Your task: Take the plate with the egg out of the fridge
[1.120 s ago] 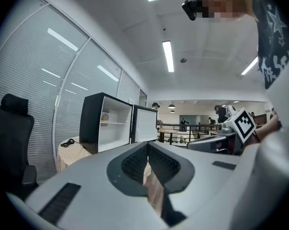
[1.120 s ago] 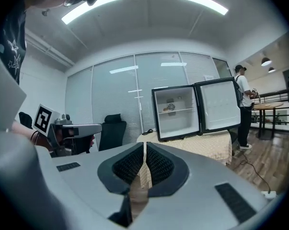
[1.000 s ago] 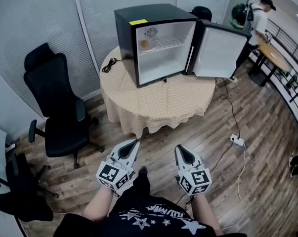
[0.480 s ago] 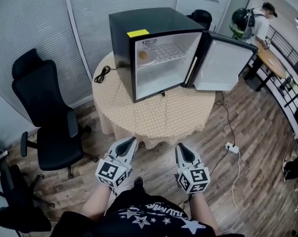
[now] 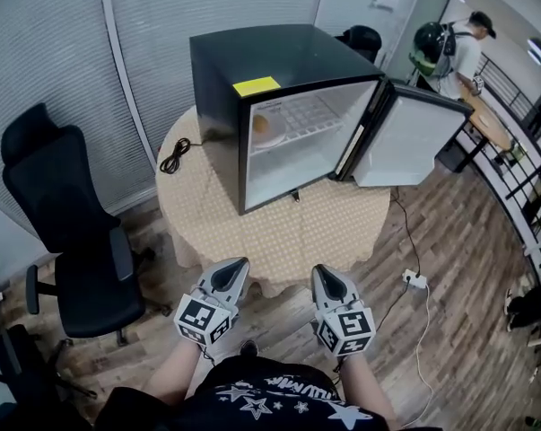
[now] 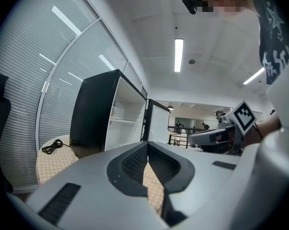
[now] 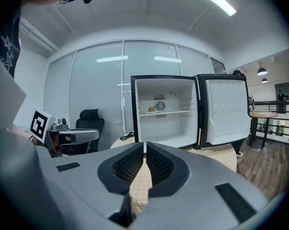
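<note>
Presently, my left gripper was pressed together, empty, short of the round table. The egg sat at the left of the upper shelf of the fridge, its plate too small to make out. My right gripper was likewise closed on nothing. The door stood open rightward.

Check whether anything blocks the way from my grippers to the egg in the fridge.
Nothing visible does. The fridge door stands open, the egg sits on the upper shelf, and only tablecloth lies before the fridge. The left gripper and right gripper, both shut, are short of the table.
</note>
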The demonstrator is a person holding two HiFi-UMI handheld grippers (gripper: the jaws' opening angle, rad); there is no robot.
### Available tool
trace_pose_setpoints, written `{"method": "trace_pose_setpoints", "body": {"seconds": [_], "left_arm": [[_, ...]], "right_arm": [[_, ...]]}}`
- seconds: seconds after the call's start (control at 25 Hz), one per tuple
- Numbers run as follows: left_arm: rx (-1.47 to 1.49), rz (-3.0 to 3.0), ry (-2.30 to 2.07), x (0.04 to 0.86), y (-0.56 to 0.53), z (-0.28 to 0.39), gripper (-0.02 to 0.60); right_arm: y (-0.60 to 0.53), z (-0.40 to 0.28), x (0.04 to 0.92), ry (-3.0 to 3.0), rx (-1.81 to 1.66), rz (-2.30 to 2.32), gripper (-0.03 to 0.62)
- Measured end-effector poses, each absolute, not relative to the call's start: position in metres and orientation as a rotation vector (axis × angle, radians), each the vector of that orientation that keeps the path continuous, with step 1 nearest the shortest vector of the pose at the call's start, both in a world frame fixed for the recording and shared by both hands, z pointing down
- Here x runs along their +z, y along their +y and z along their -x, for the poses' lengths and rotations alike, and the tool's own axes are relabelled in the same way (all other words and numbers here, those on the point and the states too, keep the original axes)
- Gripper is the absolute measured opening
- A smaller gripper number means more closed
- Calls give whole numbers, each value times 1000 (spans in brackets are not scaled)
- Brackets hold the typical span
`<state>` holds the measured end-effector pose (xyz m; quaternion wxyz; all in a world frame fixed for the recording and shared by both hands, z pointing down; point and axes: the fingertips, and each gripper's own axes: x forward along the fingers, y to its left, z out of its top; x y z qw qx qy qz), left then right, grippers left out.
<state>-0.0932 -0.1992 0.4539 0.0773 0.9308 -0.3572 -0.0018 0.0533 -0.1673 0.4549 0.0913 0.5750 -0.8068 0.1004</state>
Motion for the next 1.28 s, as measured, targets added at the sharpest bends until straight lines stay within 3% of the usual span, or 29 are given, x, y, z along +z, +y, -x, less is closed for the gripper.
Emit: {"method": "trace_pose_setpoints", "body": {"seconds": [0.56,1.04,1.28], "left_arm": [[-31,-2715,-1191,452,-244,104,8],[-16,-2655,-1439,435,-300,72,8],[-20,-2595,-1594,420,-325,64,8]], "right_arm": [[-226,-60,454,-2476,352,-1675,35],[-330,-72,439,-2746,693,-1520,35],[-371,-72,426,-2895,1076,-1320,37]]}}
